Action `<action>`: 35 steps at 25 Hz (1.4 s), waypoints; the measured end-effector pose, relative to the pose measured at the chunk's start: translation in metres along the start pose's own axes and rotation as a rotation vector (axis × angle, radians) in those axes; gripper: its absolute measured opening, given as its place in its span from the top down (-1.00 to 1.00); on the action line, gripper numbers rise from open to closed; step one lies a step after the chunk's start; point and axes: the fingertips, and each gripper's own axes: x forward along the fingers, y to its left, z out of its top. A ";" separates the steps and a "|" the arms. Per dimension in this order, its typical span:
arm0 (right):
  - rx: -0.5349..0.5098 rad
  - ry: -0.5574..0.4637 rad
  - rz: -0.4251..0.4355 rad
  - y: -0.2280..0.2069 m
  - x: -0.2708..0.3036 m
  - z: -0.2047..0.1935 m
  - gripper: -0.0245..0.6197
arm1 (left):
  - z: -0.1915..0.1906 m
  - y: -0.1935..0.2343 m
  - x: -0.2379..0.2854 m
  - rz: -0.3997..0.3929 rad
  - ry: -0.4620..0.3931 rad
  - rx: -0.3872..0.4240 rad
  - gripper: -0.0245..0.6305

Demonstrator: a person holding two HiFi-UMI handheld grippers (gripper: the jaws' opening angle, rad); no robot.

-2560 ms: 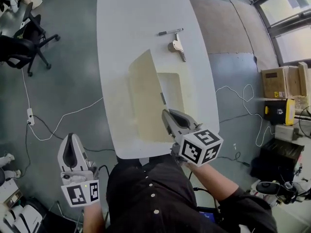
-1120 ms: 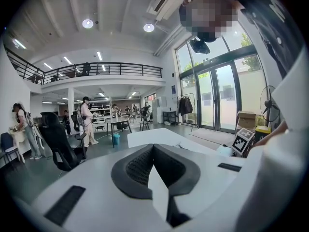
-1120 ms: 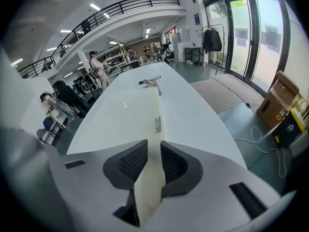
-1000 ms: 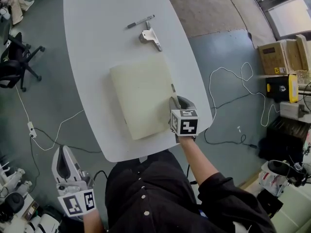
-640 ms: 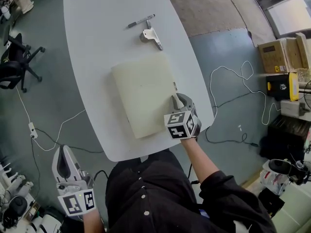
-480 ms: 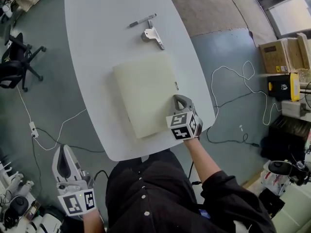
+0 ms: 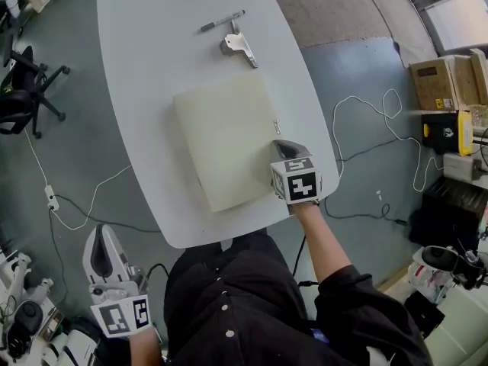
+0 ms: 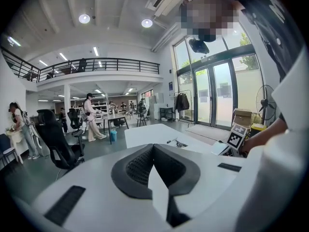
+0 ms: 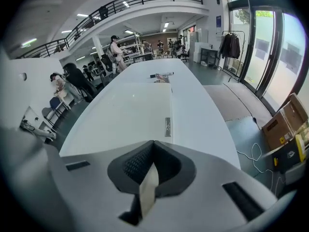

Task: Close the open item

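Observation:
A cream folder (image 7: 225, 139) lies shut and flat in the middle of the white table (image 7: 152, 67). My right gripper (image 7: 279, 144) sits at the folder's right edge, near its front corner, jaws shut with nothing between them. In the right gripper view the shut gripper (image 9: 152, 144) points along the closed cover (image 9: 128, 108), past a small metal strip (image 9: 167, 126) by its right edge. My left gripper (image 7: 101, 232) hangs off the table at the lower left, beside the person's body; in the left gripper view the gripper (image 8: 153, 147) is shut and empty.
A pen (image 7: 223, 20) and a metal clip piece (image 7: 239, 46) lie at the table's far end. An office chair (image 7: 27, 75) stands on the left; cables (image 7: 366, 139) and cardboard boxes (image 7: 438, 78) are on the floor to the right. People (image 8: 89, 117) stand far off.
The folder's cover stood raised earlier and now lies flat. My right gripper came down with it, then drew back to the front right corner and shut its jaws. The left gripper stayed put.

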 end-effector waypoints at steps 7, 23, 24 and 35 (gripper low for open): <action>0.085 -0.007 0.078 -0.001 0.000 0.001 0.84 | 0.001 0.000 -0.001 0.004 -0.015 -0.003 0.87; -0.078 -0.177 0.020 -0.001 -0.032 0.026 0.84 | 0.018 -0.003 -0.005 -0.007 -0.090 -0.005 0.87; -0.089 -0.184 0.026 0.001 -0.034 0.027 0.84 | 0.020 -0.004 -0.005 -0.010 -0.095 -0.006 0.87; -0.042 -0.453 0.088 0.014 -0.104 0.078 0.84 | 0.046 -0.011 -0.004 -0.038 -0.178 -0.007 0.87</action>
